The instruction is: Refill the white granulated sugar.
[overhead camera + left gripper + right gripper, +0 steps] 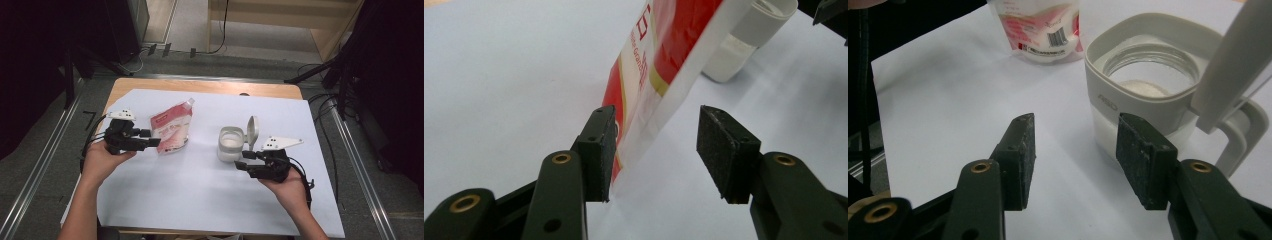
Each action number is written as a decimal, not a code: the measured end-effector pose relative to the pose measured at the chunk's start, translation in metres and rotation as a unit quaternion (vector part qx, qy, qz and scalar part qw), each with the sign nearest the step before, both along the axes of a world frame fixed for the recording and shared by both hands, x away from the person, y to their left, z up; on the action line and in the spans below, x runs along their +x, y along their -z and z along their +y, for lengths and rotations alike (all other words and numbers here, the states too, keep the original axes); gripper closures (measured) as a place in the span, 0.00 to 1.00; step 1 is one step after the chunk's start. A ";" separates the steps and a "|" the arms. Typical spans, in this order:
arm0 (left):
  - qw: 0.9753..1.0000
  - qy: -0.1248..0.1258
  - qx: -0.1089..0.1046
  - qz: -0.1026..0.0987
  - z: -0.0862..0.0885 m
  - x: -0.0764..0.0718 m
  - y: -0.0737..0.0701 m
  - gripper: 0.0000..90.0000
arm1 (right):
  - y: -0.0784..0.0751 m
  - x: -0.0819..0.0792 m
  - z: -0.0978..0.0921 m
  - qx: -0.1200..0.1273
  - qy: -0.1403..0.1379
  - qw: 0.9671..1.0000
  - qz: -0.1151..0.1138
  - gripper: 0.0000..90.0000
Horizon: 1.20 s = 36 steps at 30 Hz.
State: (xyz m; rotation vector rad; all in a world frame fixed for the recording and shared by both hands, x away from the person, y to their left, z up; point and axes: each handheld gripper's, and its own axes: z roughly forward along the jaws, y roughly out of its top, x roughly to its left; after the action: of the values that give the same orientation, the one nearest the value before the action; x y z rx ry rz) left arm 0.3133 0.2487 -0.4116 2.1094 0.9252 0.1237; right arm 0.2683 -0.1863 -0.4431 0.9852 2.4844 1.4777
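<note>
A red and white spouted pouch [172, 127] stands tilted at the left of the white sheet [210, 195]. My left gripper [152, 142] is open, and the pouch's lower edge [664, 50] sits between its jaws, close against the left pad [599, 150]. A white container [230, 142] with white powder inside stands mid-table, its flip lid [252, 130] raised. My right gripper [245, 161] is open just in front of the container [1148, 85], holding nothing. The lid [1233, 65] stands up at the right, and the pouch [1040, 25] is farther back.
The white sheet covers most of a wooden table [200, 86]. Metal rails [45, 150] run along both sides, and cables [325, 130] lie on the floor to the right. Dark equipment [380, 75] stands at both far corners.
</note>
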 end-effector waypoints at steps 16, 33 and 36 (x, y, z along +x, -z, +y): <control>0.999 -0.030 -0.007 0.011 0.033 -0.007 0.003 0.53 | 0.000 0.003 -0.003 0.000 0.000 1.000 0.000 0.57; 0.998 -0.066 -0.018 -0.005 0.050 0.004 0.015 0.53 | -0.005 0.006 -0.016 0.001 0.007 1.000 -0.004 0.59; 0.997 -0.070 -0.009 -0.012 0.048 0.008 0.018 0.53 | -0.006 0.007 -0.023 0.003 0.010 1.000 -0.006 0.61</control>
State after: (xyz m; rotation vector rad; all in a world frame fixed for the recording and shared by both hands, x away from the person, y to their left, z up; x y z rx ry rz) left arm 0.3217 0.2967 -0.4300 2.0220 1.0566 0.2123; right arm 0.2754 -0.2089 -0.4367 0.9960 2.4548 1.4818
